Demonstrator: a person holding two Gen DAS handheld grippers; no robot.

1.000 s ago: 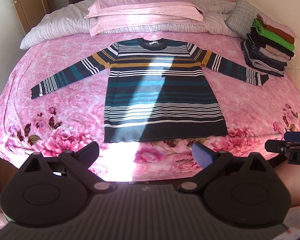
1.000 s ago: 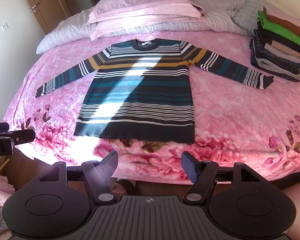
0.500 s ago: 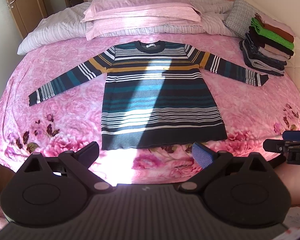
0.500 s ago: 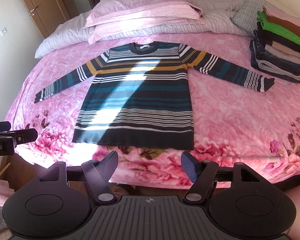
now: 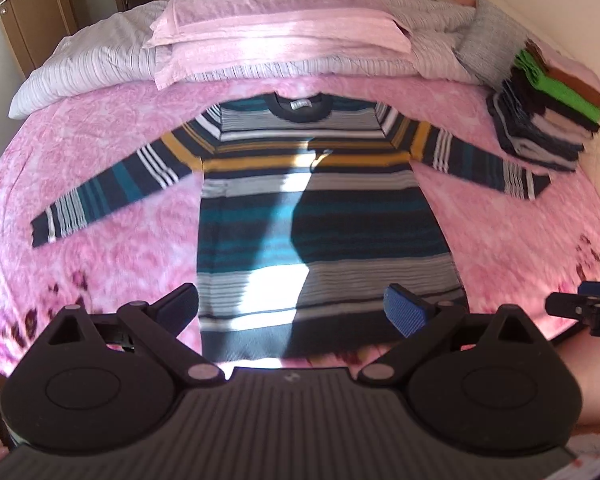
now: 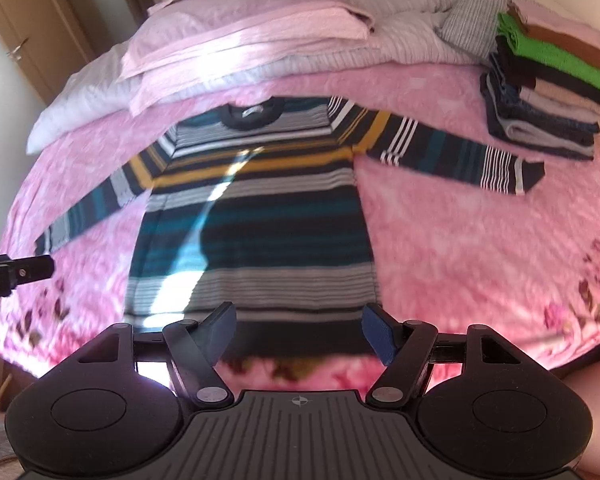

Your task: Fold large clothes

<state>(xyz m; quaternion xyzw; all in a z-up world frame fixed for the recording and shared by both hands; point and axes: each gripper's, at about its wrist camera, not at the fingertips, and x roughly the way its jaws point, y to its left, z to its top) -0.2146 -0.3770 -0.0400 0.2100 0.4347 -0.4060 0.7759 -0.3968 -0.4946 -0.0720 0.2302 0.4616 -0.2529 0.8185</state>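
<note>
Striped sweater point(image 5: 324, 216): one, long-sleeved, knit. It lies flat and face up in the middle of the pink floral bedspread point(image 5: 100, 248), collar toward the pillows, hem toward the foot of the bed. Both sleeves are spread out and angled slightly down to either side. The round neckband is dark, with a small white label inside. The bands run across in navy, teal, grey, white and mustard yellow; the yellow ones cross the chest and upper sleeves. Thin white stripes sit near each cuff and above the dark hem. A slanted patch of sunlight crosses the front, and the rest is in shadow. The cloth looks smooth, though the frames are blurred.

Left gripper point(image 5: 292, 310): jaws released and spread wide, nothing between them, held over the hem at the foot of the bed and apart from the cloth.

Right gripper point(image 6: 298, 328): jaws likewise wide apart and empty, over the hem's right part.

Pillows point(image 5: 276, 32): pink, stacked at the head on a striped grey quilt point(image 5: 92, 68).

Stack of folded clothes point(image 6: 548, 92): at the bed's right edge, just beyond the right cuff, with green and brown pieces near the top.
</note>
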